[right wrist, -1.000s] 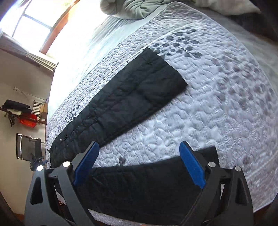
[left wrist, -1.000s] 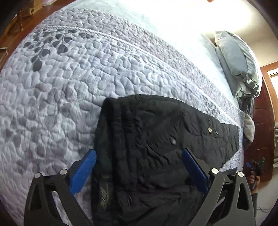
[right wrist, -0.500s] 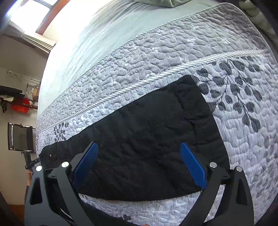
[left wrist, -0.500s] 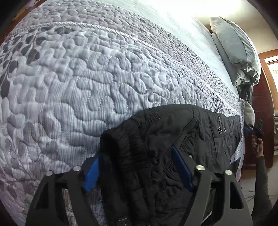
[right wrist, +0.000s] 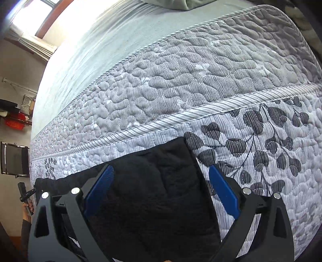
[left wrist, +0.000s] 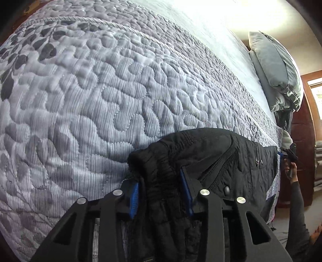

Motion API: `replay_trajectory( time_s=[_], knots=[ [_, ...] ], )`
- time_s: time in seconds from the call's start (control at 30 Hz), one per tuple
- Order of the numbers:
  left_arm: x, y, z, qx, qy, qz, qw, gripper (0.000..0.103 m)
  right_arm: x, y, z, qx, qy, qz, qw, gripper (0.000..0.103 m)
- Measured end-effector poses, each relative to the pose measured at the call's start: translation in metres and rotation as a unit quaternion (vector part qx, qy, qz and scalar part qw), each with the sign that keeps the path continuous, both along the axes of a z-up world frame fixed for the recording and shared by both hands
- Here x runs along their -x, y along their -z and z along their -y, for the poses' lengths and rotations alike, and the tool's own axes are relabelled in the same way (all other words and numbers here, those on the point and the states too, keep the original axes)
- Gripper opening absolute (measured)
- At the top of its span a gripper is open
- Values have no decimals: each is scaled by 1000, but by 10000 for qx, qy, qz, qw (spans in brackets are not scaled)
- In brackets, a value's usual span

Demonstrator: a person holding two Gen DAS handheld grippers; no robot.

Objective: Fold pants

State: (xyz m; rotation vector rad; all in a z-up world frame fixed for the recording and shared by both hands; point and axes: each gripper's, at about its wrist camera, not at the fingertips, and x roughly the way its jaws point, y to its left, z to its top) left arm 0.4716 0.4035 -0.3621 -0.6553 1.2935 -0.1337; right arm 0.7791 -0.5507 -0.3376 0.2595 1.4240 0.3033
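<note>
Black cloth: the pants (left wrist: 211, 161) lie flat on the quilt (left wrist: 80, 100), close to the bed's near edge.
Left gripper (left wrist: 160, 191): its blue jaws are closing, and a thick bunch of the waist end sits between them. The pads look as if they already press the cloth.
Right gripper (right wrist: 159, 193): its jaws stand wide open around the leg end of the pants (right wrist: 153, 181). One pad is over the black cloth, the other over the quilt (right wrist: 261, 151). It grips nothing yet.
Long way: the pants run along the bed edge, waist at the left gripper, leg end at the right one. Each gripper is at its own end.
Next move, my guess: the right jaws must shut on the leg end, then one end goes over to meet the other.
Far left view: a pillow (left wrist: 275, 68) sits at the bed's head.
Far right view: a window (right wrist: 30, 18) glows bright.
</note>
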Motion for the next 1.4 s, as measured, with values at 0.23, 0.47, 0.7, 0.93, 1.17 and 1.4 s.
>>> replay_trajectory(
  time_s=[0.23, 0.47, 0.7, 0.93, 1.17, 1.4],
  knots=[
    [4, 0, -4, 59, -132, -15, 9999, 37, -3, 18, 3, -281, -324, -47, 9991, 97],
    [1, -7, 6, -304, -142, -75, 9994, 35, 2, 12, 2, -334, -462, -162, 9982, 29],
    [1, -22, 16, -655, -166, 40, 9977, 25, 17, -18, 10, -434, -334, 298, 9981, 11],
    [8, -49, 24, -847, -391, 389, 9949, 22, 47, -76, 17, -529, -202, 1059, 9928, 9],
    [23, -96, 32, -849, -372, 817, 9923, 22, 97, -132, 33, -487, -89, 1485, 9877, 8],
    [50, -147, 46, -892, -288, 1223, 9881, 21, 159, -168, 58, -437, 57, 1753, 9835, 6]
  ],
)
